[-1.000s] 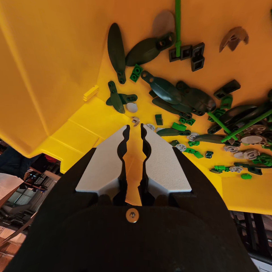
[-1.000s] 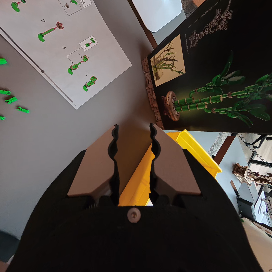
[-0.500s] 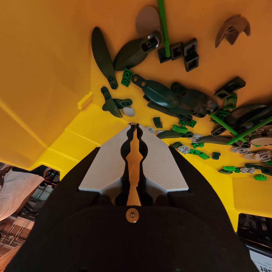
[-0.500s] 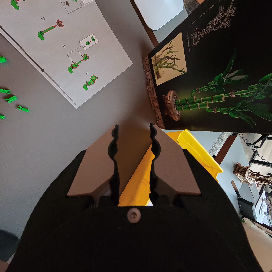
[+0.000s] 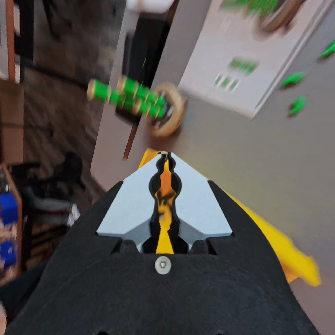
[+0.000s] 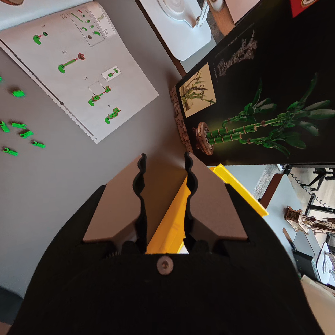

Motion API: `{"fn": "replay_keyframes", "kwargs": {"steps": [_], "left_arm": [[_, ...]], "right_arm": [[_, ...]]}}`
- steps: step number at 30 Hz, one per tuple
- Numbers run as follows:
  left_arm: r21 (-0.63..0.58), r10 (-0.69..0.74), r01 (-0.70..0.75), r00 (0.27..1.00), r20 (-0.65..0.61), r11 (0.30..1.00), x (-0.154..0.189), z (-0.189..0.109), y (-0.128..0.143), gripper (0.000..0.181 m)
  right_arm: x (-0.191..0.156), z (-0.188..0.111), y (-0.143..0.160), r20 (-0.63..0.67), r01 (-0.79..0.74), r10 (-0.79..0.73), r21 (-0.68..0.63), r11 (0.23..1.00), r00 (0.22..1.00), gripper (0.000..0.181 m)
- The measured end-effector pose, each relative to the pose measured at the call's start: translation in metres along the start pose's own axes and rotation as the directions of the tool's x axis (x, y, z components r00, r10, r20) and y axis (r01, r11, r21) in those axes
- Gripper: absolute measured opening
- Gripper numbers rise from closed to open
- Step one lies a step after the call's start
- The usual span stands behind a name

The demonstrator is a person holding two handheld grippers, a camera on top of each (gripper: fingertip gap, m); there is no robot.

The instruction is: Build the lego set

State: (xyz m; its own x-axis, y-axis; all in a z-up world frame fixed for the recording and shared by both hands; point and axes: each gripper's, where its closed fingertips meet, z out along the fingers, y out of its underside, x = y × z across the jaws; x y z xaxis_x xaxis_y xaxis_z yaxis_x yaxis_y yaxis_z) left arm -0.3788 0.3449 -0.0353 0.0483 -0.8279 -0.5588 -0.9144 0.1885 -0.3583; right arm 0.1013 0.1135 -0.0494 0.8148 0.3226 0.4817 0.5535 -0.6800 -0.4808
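My left gripper [image 5: 165, 155] is shut on a small tan lego piece [image 5: 163, 154] pinched at its very tips, held above the yellow bin [image 5: 272, 239]. Ahead of it, blurred, a partly built model of green bamboo stalks [image 5: 130, 97] on a round tan base [image 5: 172, 112] stands on the grey table. My right gripper [image 6: 165, 157] is open and empty, over the yellow bin's edge [image 6: 235, 183]. The open instruction booklet [image 6: 76, 68] lies on the table, with several small bright green pieces [image 6: 21, 134] to its left.
The black set box [image 6: 262, 101] with the bamboo picture stands at the right of the right wrist view. A white object [image 6: 184, 27] sits at the table's far edge. The table's edge [image 5: 107, 134] drops off to the left in the left wrist view, with room clutter beyond. The grippers' ends are close to 55 cm from one another.
My left gripper closed on the small tan piece inside the bin, then lifted out and swung up toward the table and the bamboo model. The right gripper shifted only slightly.
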Motion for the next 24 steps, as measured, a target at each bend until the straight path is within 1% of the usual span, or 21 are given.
{"fn": "replay_keyframes", "kwargs": {"steps": [2,4,5,7,10,12,14,16,19,21,24], "left_arm": [[0.129,0.089,-0.085,0.996,-0.028,0.988,0.047,0.001,-0.073,0.002],[0.235,0.214,-0.201,0.976,-0.034,0.951,0.102,0.011,-0.141,0.002],[0.263,0.280,-0.265,0.960,-0.021,0.928,0.128,0.020,-0.172,0.002],[0.288,0.396,-0.397,0.916,0.064,0.871,0.170,0.046,-0.231,0.002],[0.336,0.518,-0.519,0.850,0.100,0.786,0.239,0.092,-0.309,0.001],[0.346,0.572,-0.572,0.812,0.114,0.743,0.272,0.120,-0.345,0.001],[0.364,0.594,-0.588,0.797,0.109,0.723,0.294,0.140,-0.370,0.001],[0.369,0.615,-0.610,0.779,0.120,0.701,0.307,0.151,-0.384,0.001],[0.346,0.684,-0.684,0.715,0.145,0.642,0.319,0.159,-0.388,0.002],[0.343,0.721,-0.722,0.675,0.155,0.602,0.326,0.162,-0.387,0.002],[0.316,0.752,-0.766,0.630,0.193,0.560,0.326,0.164,-0.386,0.002]], "right_arm": [[-0.002,-0.005,-0.007,-0.002,0.017,-0.017,0.025,1.000,1.000,0.043],[-0.002,-0.011,-0.009,-0.010,0.022,-0.022,0.047,0.999,1.000,0.043],[-0.001,-0.015,-0.009,-0.017,0.019,-0.018,0.056,0.998,1.000,0.043],[0.005,-0.023,-0.005,-0.044,0.008,-0.005,0.064,0.998,0.999,0.043],[0.016,-0.043,0.002,-0.097,-0.013,0.022,0.093,0.996,0.995,0.043],[0.025,-0.061,0.008,-0.141,-0.035,0.053,0.126,0.991,0.989,0.043],[0.035,-0.080,0.018,-0.174,-0.072,0.101,0.167,0.983,0.980,0.043],[0.045,-0.094,0.030,-0.205,-0.111,0.150,0.190,0.976,0.967,0.043],[0.053,-0.103,0.041,-0.214,-0.143,0.193,0.225,0.964,0.958,0.043],[0.056,-0.103,0.043,-0.202,-0.155,0.206,0.243,0.958,0.957,0.043],[0.057,-0.098,0.044,-0.188,-0.161,0.209,0.242,0.957,0.960,0.043]]}}
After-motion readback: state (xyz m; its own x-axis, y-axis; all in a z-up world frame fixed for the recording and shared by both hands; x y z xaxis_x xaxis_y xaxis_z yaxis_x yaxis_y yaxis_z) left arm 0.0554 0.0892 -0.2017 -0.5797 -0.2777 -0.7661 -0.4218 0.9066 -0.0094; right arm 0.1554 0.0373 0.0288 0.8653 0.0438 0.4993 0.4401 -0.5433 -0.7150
